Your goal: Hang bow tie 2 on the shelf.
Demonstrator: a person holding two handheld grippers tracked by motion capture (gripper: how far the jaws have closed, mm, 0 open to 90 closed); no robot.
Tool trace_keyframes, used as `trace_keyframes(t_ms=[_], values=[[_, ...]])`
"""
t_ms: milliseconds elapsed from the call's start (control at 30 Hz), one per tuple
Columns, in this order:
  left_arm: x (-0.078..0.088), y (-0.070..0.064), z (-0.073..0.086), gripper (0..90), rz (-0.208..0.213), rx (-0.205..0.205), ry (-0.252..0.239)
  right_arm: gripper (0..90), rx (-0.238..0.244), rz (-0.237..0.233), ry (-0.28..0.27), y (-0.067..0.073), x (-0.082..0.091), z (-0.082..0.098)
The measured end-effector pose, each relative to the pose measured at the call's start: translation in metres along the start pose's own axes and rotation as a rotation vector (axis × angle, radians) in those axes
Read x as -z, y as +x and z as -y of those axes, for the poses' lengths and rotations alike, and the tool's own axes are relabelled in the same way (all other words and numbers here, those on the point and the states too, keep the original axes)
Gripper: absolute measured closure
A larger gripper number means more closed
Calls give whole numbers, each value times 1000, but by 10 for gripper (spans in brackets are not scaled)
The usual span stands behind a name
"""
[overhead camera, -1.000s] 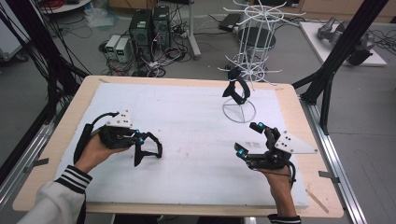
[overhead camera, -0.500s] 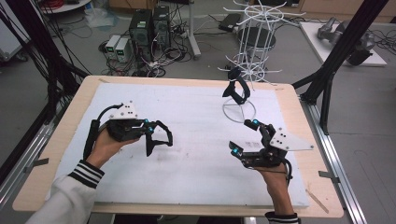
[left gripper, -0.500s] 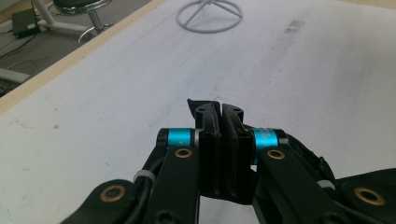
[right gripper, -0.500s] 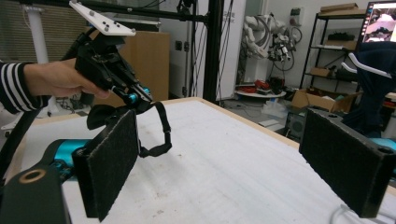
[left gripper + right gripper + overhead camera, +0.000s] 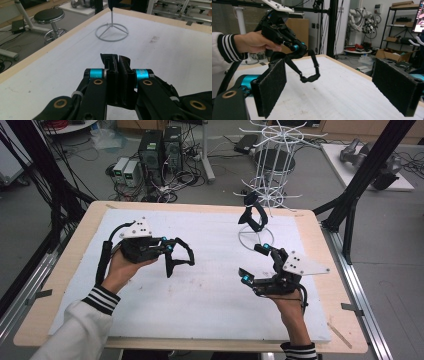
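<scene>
Two grippers are in play. The left gripper (image 5: 167, 246), at left centre of the high view, has its jaws closed on a black strap loop (image 5: 182, 257). In the left gripper view the pads meet with only a thin black edge of the strap standing up between them. In the right gripper view the loop (image 5: 309, 77) hangs free below that gripper, clear of the table surface. The right gripper (image 5: 253, 263), at lower right of centre in the high view, is open and empty, its two pads set wide apart at either side of its own view.

Status, as a judgement: the work reads as hanging straps on the white wire rack (image 5: 270, 195).
- Done: one strap on the rack (image 5: 254, 215), hooked on a lower prong at upper centre of the high view.
- In progress: the held strap is lifted off the white mat (image 5: 215, 310) and is well apart from the rack.
- Left: carry the loop toward the upper right of the frame and hook it over a free prong. The rack's ring base (image 5: 111, 32) stands ahead of the left gripper.

Count:
- Grippers: two
- Black straps: two, one held and one hung
- Wire racks: one
- White mats: one, on one wooden table (image 5: 65, 285)
- Loose straps lying on the mat: zero
</scene>
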State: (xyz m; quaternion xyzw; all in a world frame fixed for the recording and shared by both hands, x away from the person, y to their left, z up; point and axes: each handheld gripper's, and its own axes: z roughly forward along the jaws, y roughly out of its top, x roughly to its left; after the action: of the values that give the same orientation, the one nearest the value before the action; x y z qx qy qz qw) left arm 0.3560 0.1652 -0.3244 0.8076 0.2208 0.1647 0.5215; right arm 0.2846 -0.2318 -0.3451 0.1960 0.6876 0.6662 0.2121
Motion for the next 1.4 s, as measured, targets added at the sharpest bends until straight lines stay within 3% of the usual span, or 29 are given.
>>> trace_keyframes(t_ms=[333,833,1400], values=[[-10,-7,-13,852,-11,11,-63,117,-5,-43,7,8,-18,-3],[-25,-18,-33,852,10,-5,-105,117,-10,-99,35,22,-49,-4],[-35,-30,-45,852,-7,-9,-147,139,-37,-136,69,39,-77,-2]])
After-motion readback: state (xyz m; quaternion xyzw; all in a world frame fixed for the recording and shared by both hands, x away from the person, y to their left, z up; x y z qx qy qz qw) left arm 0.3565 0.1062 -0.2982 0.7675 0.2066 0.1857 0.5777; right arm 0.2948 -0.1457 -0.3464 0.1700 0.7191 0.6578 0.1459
